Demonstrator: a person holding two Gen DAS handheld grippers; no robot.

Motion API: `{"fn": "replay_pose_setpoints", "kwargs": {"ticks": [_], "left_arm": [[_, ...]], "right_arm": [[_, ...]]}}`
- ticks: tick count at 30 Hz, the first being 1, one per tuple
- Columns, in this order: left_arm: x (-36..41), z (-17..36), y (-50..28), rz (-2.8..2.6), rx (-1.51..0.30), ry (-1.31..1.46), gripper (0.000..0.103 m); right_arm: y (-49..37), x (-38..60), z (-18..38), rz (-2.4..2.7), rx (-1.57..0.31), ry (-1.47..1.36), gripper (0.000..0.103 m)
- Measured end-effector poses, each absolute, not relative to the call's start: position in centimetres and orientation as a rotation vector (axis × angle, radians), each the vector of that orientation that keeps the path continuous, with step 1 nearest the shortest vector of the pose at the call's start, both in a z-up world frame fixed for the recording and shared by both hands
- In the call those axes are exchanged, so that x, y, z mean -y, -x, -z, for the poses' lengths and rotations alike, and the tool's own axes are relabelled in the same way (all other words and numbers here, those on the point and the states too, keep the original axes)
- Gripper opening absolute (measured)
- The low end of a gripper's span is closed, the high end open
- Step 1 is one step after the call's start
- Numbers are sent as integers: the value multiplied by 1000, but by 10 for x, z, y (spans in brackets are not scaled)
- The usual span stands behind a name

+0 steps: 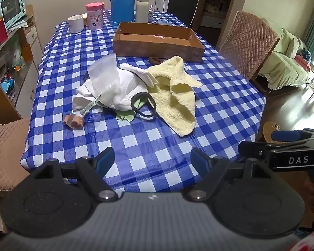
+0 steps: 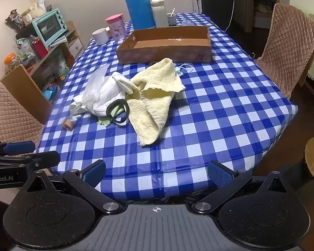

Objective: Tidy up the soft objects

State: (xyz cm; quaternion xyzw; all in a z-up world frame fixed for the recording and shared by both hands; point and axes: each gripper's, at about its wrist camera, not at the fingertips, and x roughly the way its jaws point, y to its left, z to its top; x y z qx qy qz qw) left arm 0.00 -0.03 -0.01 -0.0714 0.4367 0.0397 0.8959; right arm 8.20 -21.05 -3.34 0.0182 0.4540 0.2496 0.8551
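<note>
A pale yellow towel (image 1: pixel 173 92) (image 2: pixel 152 96) lies crumpled mid-table beside a white cloth bundle (image 1: pixel 111 85) (image 2: pixel 100 96). A black elastic band (image 1: pixel 144 106) (image 2: pixel 117 110) rests on a small green cloth (image 1: pixel 125 116) (image 2: pixel 103 121). A tan rolled piece (image 1: pixel 74 121) (image 2: pixel 68 123) sits at the left. An open cardboard box (image 1: pixel 157 44) (image 2: pixel 165 46) stands behind the pile. My left gripper (image 1: pixel 152 162) hangs open over the table's near edge, with nothing between its fingers. My right gripper (image 2: pixel 157 171) is also open and holds nothing, level with it.
A blue thermos (image 1: pixel 122 0) (image 2: pixel 139 4), white flask (image 1: pixel 142 8), pink cup (image 1: pixel 94 15) and white mug (image 1: pixel 76 23) stand at the far end. A white cable (image 2: pixel 184 68) lies by the towel. Quilted chairs (image 1: pixel 247 44) (image 2: pixel 286 52) flank the table; shelves stand left.
</note>
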Motion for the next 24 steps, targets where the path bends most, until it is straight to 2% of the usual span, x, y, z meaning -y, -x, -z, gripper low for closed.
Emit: {"fn": "replay_pose_setpoints", "kwargs": {"ticks": [24], "left_arm": [[0,0,0,-80,-905,152,78]], "right_arm": [[-83,209,34,-523,-958,-36,103]]}}
